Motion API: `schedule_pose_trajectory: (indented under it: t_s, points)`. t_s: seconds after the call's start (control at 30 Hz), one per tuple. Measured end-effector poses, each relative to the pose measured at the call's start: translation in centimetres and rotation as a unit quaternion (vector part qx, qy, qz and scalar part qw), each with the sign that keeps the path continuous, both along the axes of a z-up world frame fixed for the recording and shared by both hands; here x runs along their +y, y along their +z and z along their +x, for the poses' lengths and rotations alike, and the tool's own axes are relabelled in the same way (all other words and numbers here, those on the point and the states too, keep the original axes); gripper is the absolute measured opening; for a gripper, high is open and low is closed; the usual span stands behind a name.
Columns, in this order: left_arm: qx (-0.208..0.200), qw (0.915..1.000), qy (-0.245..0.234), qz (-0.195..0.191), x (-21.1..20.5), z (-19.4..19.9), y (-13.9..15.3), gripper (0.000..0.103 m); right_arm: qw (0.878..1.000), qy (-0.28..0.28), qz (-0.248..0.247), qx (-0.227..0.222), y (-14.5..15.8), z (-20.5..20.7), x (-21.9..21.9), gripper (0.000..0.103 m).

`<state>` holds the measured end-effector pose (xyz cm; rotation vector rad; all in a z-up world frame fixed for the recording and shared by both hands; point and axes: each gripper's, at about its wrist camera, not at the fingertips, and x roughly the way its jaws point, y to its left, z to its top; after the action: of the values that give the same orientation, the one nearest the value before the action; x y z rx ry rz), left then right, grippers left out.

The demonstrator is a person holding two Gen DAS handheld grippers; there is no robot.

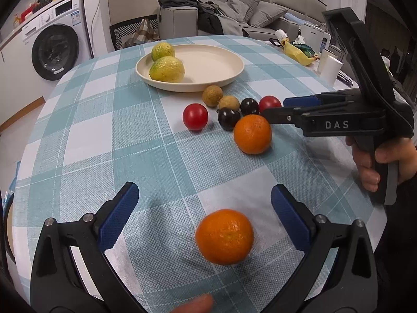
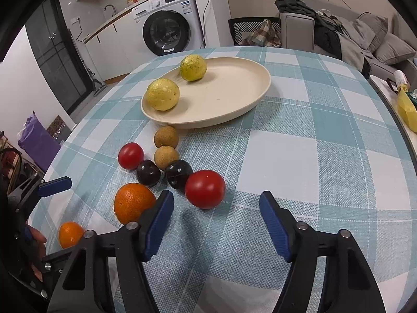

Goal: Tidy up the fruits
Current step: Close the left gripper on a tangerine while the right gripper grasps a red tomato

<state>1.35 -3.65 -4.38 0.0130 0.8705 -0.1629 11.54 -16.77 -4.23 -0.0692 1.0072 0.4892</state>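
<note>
Checked tablecloth (image 2: 312, 156) lies bare right of the plate (image 2: 234, 112).

Both wrist views tilt down, close over the checked table (image 1: 86, 130): left looks from the near edge, right from its right side; both share the plate (image 2: 234, 99).

Right view: near orange (image 2: 133, 203) partly hidden behind right gripper's left finger (image 2: 156, 224), small orange (image 2: 70, 233) clipped by gripper body; left view: fingertip (image 1: 192, 305) cut by bottom edge, washer labels unreadable
</note>
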Motion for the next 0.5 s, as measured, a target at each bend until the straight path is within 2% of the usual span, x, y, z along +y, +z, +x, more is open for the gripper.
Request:
schedule_pose_trajectory:
  t_s: [0.13, 0.3, 0.37, 0.5]
  points:
    - [0.009, 0.9999, -0.011, 0.0, -0.2, -0.2, -0.5, 0.098, 1.0, 0.006, -0.007, -0.005, -0.1, 0.1, 0.5, 0.058]
    - [0.026, 0.9992, -0.029, 0.0, -0.8, -0.3, -1.0, 0.079, 1.0, 0.01, -0.012, -0.008, -0.1, 0.2, 0.8, 0.052]
    - [0.026, 0.999, -0.036, 0.004, -1.0, -0.4, -1.1, 0.076, 1.0, 0.012, -0.012, -0.008, -0.1, 0.2, 0.8, 0.047]
    - [0.022, 0.9987, -0.046, 0.008, -1.4, -0.6, -1.1, 0.063, 1.0, 0.013, -0.01, -0.007, 0.0, 0.1, 0.8, 0.043]
